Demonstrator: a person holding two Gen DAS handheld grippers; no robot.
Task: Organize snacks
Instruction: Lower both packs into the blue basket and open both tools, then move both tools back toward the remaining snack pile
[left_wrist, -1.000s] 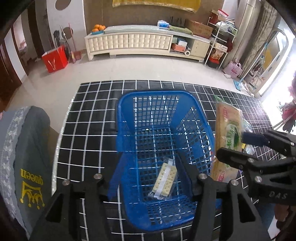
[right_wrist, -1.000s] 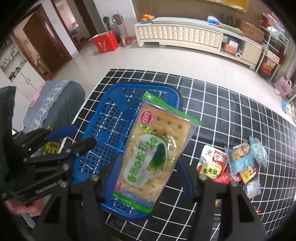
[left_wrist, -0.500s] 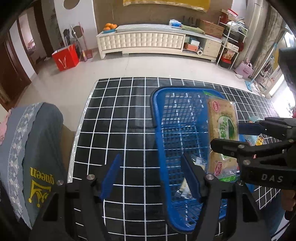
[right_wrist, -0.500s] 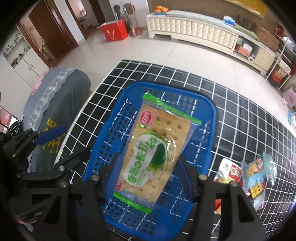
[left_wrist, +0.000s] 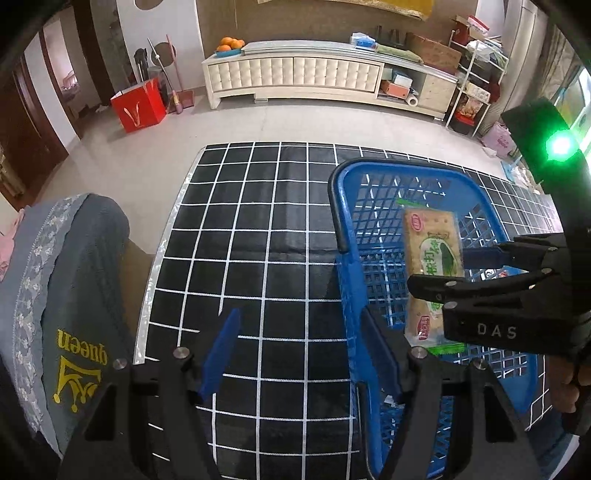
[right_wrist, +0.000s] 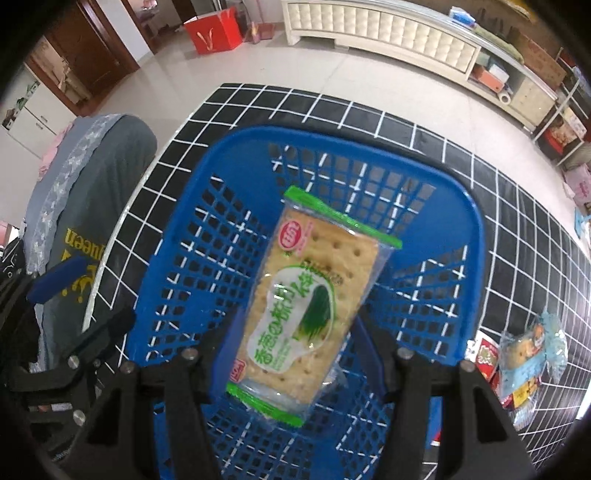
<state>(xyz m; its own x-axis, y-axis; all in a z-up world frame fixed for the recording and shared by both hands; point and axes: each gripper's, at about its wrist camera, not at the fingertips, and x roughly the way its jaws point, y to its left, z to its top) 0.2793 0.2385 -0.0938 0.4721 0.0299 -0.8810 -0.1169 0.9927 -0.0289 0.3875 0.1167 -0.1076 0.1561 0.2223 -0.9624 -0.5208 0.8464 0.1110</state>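
My right gripper (right_wrist: 295, 350) is shut on a green-edged cracker packet (right_wrist: 314, 295) and holds it over the inside of the blue mesh basket (right_wrist: 177, 236). In the left wrist view the packet (left_wrist: 432, 254) hangs above the basket (left_wrist: 343, 225), with the right gripper (left_wrist: 436, 273) clamped across it. My left gripper (left_wrist: 299, 350) is open and empty, over the black grid cloth just left of the basket's left rim. A small packet lies on the basket floor, mostly hidden.
A pile of loose snack packets (right_wrist: 517, 354) lies on the grid cloth (left_wrist: 251, 221) to the right of the basket. A grey-covered chair back (left_wrist: 66, 295) stands at the table's left edge. A white cabinet (left_wrist: 295, 77) is across the room.
My right gripper has carried the cracker packet from the basket's right side to over its middle. My left gripper has moved left, off the basket and over the cloth.
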